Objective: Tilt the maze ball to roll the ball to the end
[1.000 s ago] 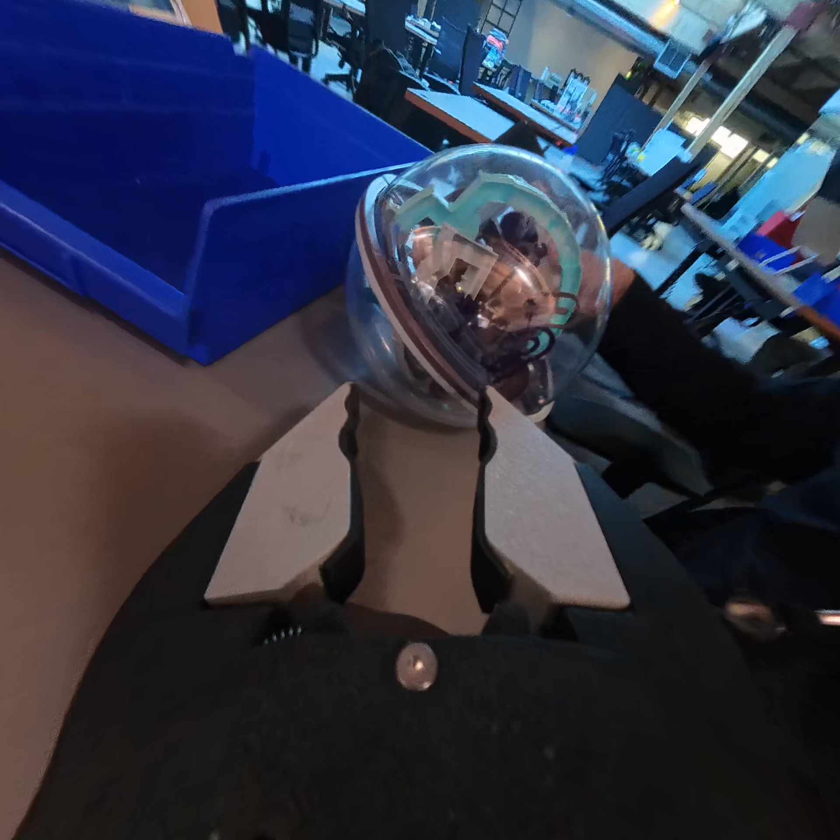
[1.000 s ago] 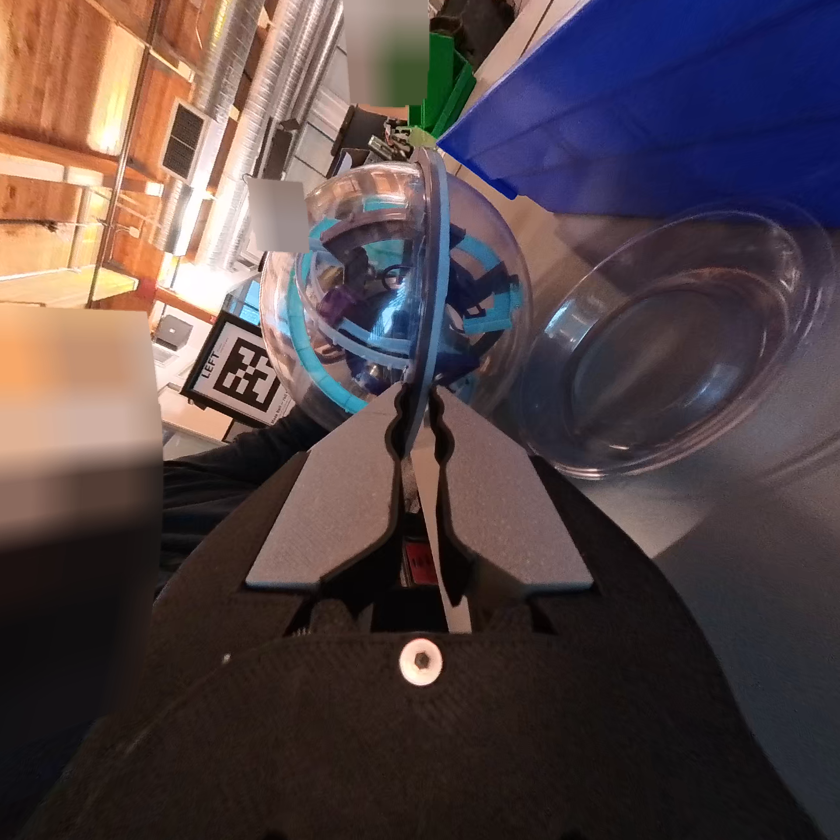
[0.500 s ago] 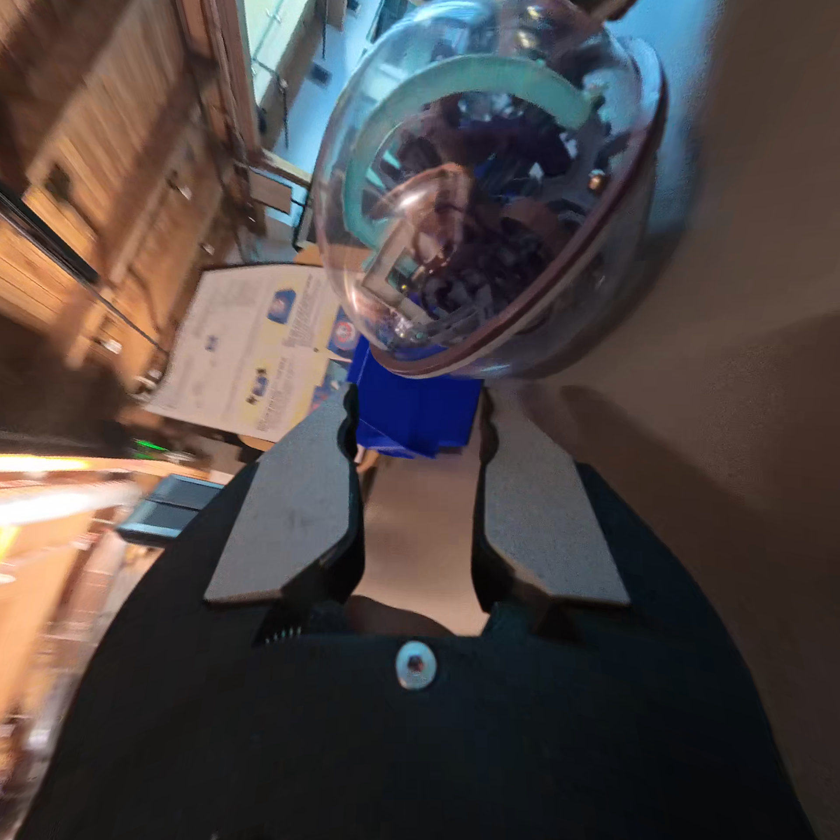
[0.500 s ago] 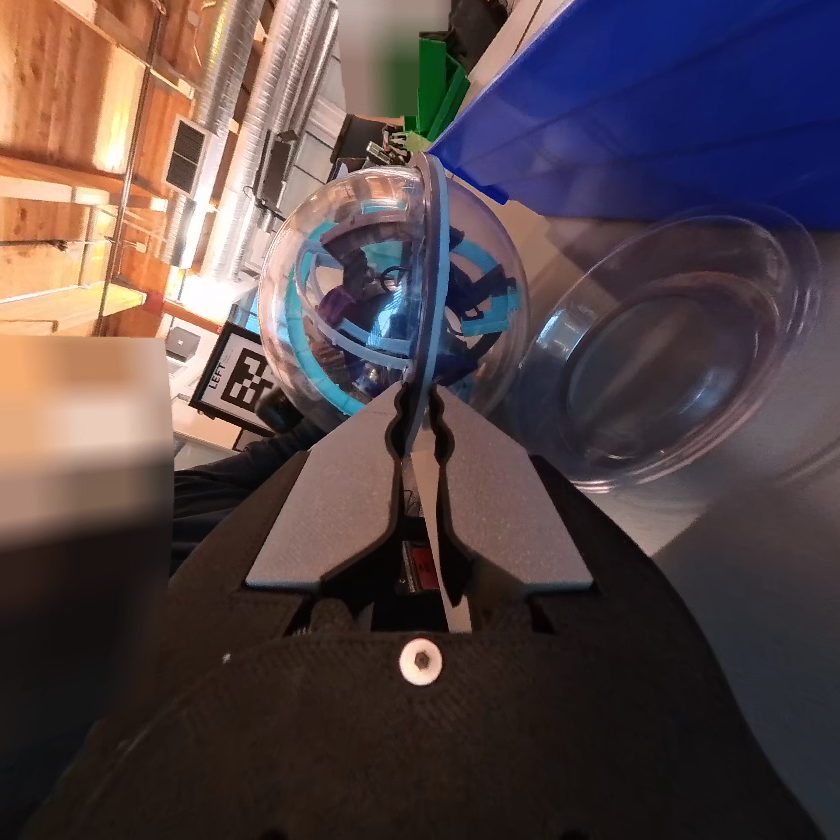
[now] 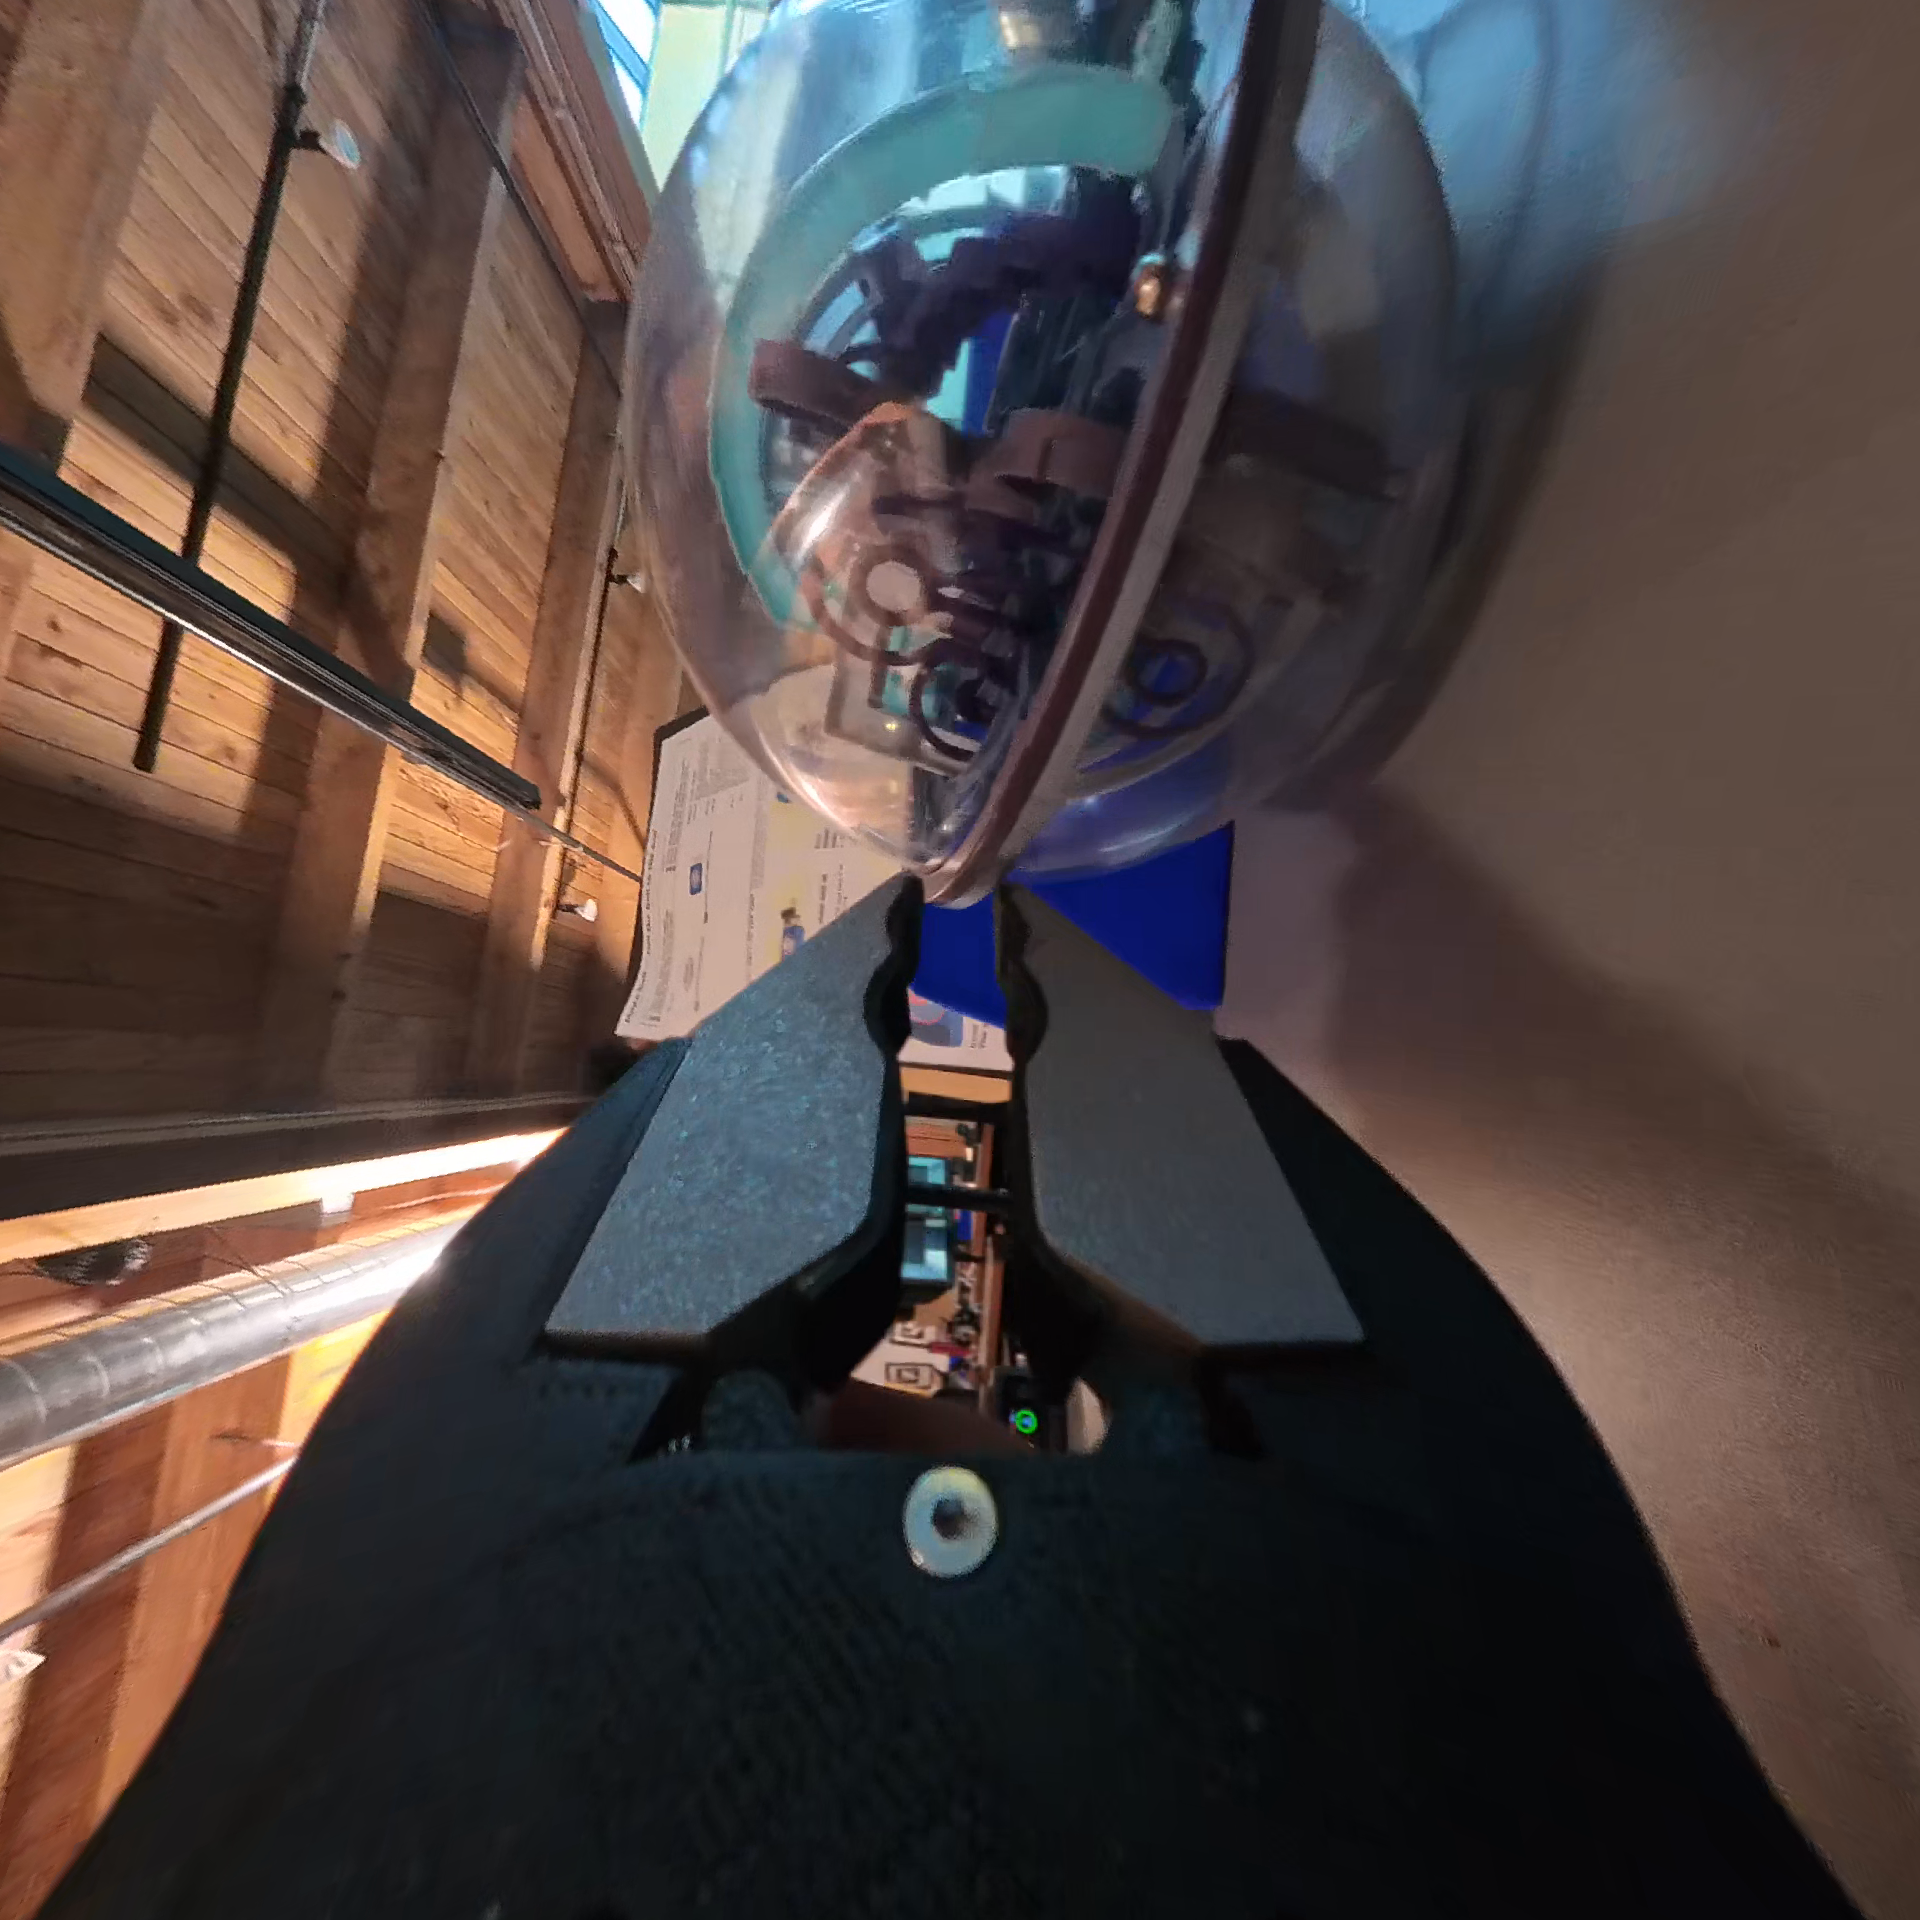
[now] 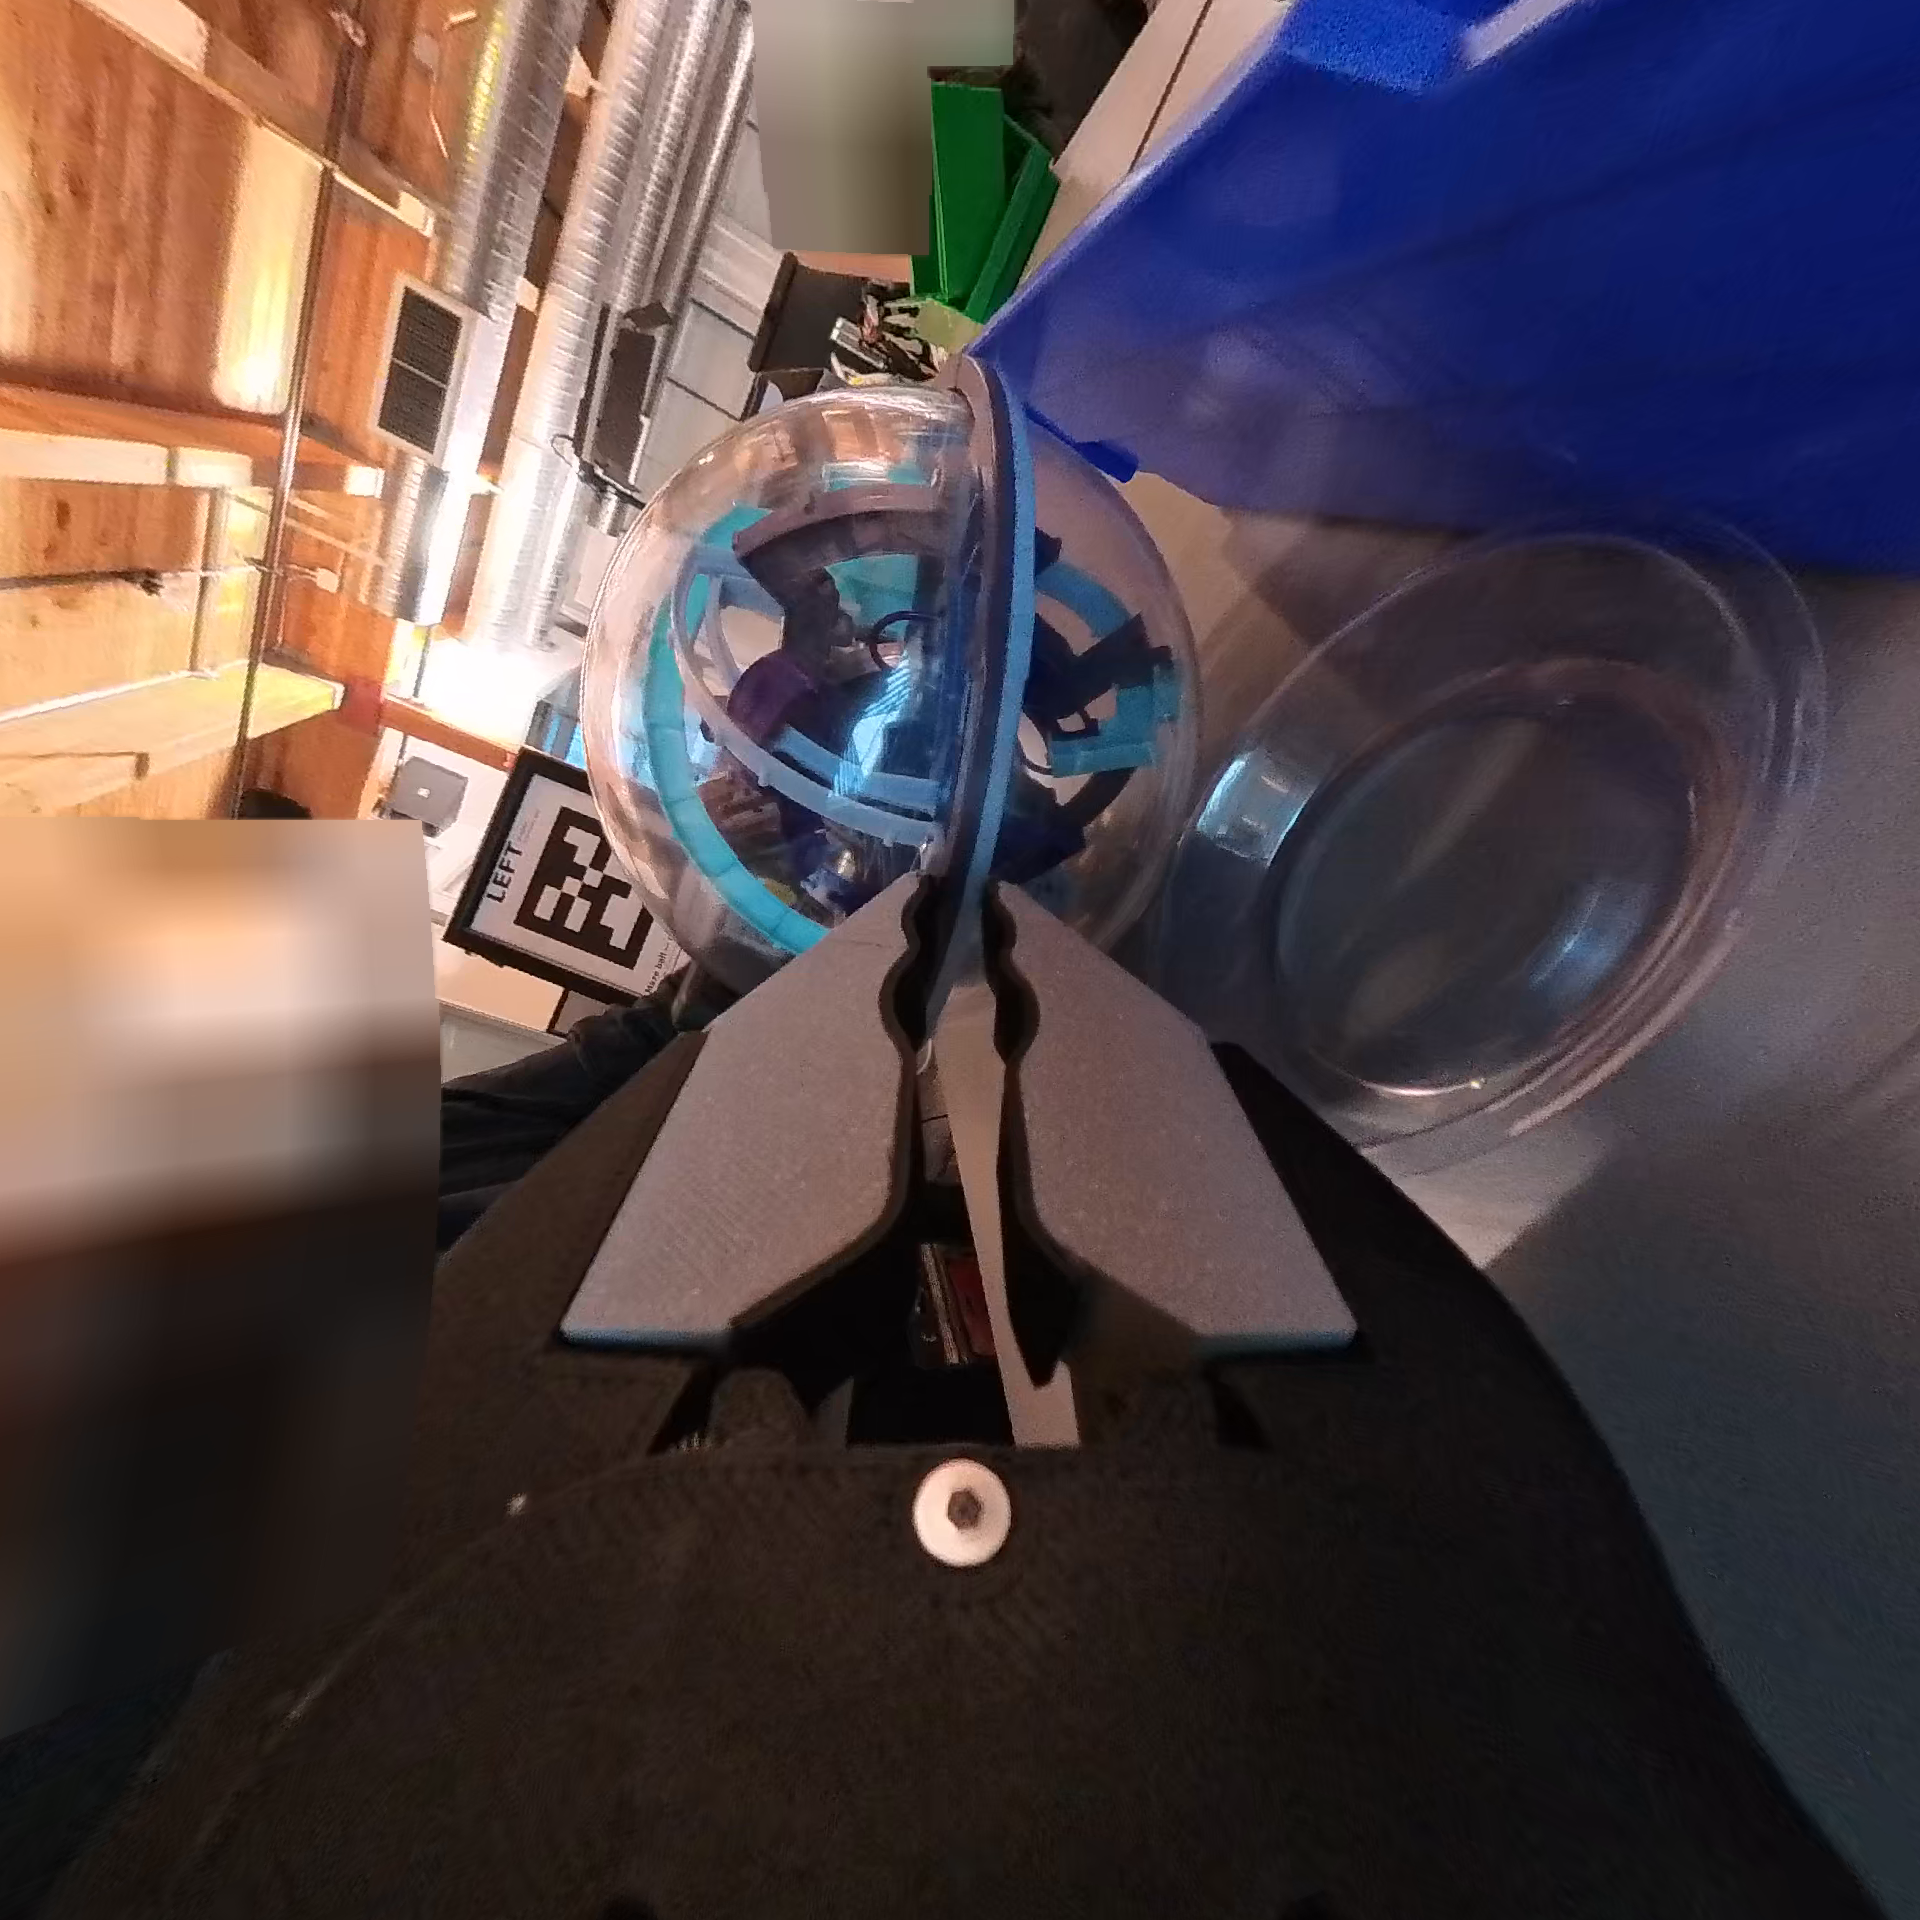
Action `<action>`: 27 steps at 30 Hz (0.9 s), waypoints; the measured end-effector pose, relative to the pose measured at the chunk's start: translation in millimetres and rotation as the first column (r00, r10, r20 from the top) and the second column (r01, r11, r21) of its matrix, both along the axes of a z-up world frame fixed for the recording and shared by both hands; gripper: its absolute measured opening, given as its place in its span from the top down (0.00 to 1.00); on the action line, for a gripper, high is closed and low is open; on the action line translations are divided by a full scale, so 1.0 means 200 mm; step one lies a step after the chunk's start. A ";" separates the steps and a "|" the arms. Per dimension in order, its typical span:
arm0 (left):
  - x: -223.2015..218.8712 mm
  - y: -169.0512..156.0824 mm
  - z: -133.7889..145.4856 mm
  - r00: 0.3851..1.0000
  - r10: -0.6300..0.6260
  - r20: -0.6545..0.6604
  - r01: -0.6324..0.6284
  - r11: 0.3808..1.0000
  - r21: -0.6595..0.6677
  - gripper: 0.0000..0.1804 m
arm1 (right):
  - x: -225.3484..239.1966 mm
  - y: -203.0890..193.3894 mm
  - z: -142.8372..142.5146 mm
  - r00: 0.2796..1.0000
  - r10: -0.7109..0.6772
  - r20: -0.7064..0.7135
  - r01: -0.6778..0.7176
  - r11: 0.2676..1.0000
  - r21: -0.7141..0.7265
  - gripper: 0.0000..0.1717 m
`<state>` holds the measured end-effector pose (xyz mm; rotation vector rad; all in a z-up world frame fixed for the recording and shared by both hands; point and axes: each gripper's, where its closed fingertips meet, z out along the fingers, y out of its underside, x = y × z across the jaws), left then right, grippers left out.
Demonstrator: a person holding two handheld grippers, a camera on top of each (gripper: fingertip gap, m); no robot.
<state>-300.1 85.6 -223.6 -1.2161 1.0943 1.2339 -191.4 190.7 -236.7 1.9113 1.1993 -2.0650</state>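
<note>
Wooden plank walls [image 5: 260, 623], silver ducts [image 6: 623, 208]

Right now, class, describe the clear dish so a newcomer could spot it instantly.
Find the big blue bin; just below it on the grey table lies the clear dish, right of the maze ball. Unlike that ball, it is an open, shallow bowl without coloured tracks inside.

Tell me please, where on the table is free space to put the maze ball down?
Bare table lies on the near side of the clear bowl. Farther off it is crowded: bowl, blue bin and the maze ball sit close together.
</note>
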 end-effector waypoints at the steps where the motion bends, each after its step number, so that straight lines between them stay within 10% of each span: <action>1: 0.00 0.01 0.00 1.000 -0.004 -0.013 0.004 1.000 0.002 0.91 | 0.00 0.00 0.00 1.000 0.003 -0.001 -0.003 1.000 -0.003 0.98; 27: 0.03 0.04 -0.01 1.000 -0.009 0.002 0.009 1.000 0.013 0.97 | 0.01 0.03 0.01 0.998 0.025 0.053 -0.026 1.000 0.011 0.97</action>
